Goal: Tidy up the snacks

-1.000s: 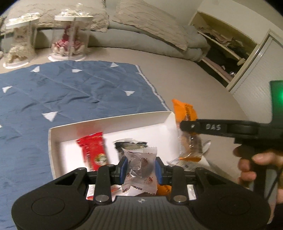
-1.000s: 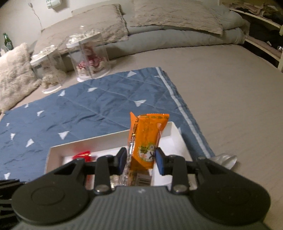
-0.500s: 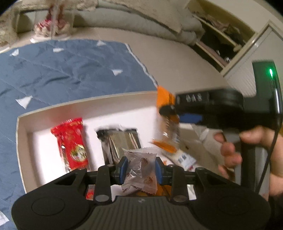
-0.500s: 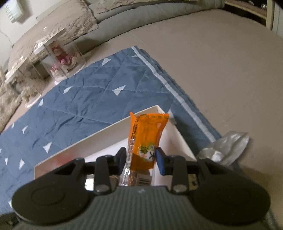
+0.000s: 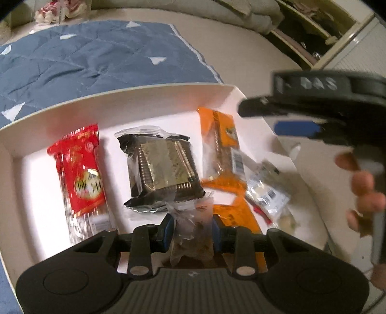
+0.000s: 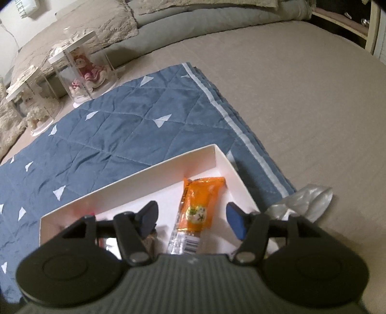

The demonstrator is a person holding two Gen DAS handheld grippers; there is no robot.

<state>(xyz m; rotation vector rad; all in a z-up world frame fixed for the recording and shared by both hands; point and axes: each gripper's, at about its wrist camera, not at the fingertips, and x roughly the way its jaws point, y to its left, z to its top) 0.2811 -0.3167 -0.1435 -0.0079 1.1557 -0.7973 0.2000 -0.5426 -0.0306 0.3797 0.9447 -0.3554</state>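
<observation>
We see box on quilt, quilt on bed. In box, left to right: flat packet, square packet, long packet. Small sachets right of long packet, near side. Two display cases behind quilt, pillows beyond. Crumpled wrapper right of box, off quilt.

Left gripper clamps clear candy packet over white box; red, black, orange packets inside.

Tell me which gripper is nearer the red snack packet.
Left. The left gripper, shut on a clear candy wrapper, sits just right of the red snack packet; the right gripper hangs open over the box's far-right side.
</observation>
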